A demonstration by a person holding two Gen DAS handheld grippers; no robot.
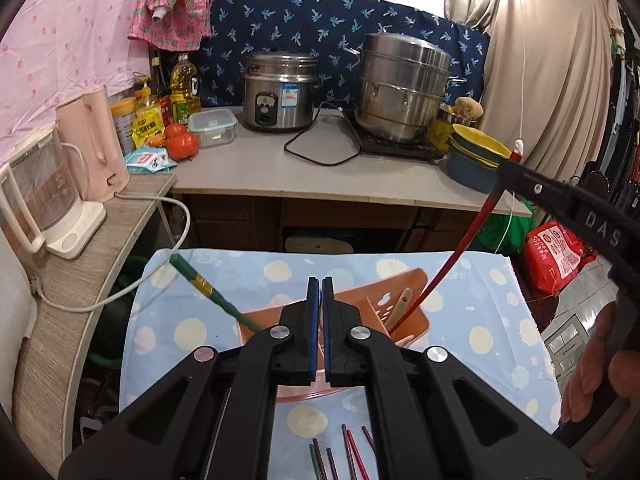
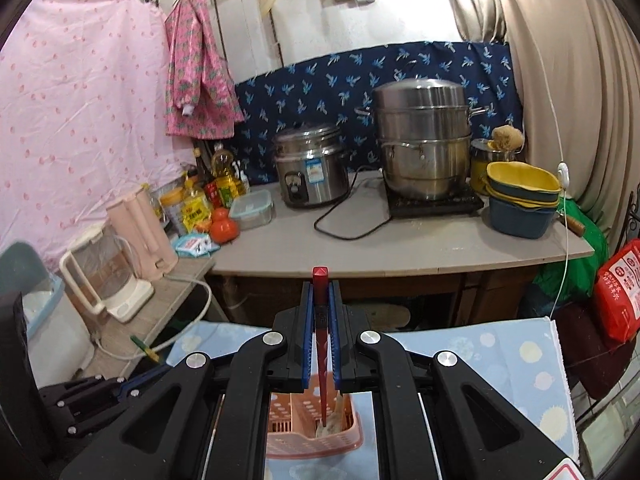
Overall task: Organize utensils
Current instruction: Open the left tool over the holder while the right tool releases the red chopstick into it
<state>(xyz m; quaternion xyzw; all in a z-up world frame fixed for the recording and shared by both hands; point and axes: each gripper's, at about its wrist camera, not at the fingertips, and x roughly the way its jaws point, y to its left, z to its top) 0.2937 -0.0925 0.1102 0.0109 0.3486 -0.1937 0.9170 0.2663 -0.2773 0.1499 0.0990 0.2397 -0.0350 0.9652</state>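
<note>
The step in hand is putting one red chopstick (image 2: 321, 344) into the pink basket (image 2: 304, 436), which stands on the dotted cloth (image 1: 480, 344) and is the landmark here. The right gripper (image 2: 321, 320) pinches the red chopstick between its blue pads; the stick stands almost upright, its square top above the pads and its thin tip already down inside the basket, near a pale spoon-like thing there. The left gripper (image 1: 321, 304) has its pads pressed together with nothing between them, and it hangs above the basket on the near side. A green chopstick (image 1: 212, 294) leans out of the basket toward the left. More chopsticks (image 1: 344, 452) lie flat on the cloth, on the near side of the basket.

The next move, I think, calls for opening the pads a little so the red chopstick slides down, then going to the loose sticks.

For room: the basket's rim is narrow, so the tip must stay inside it. To the left of the basket a white cable (image 1: 176, 216) hangs close. Behind the basket the cloth ends and the counter edge (image 1: 320, 194) begins.
</note>
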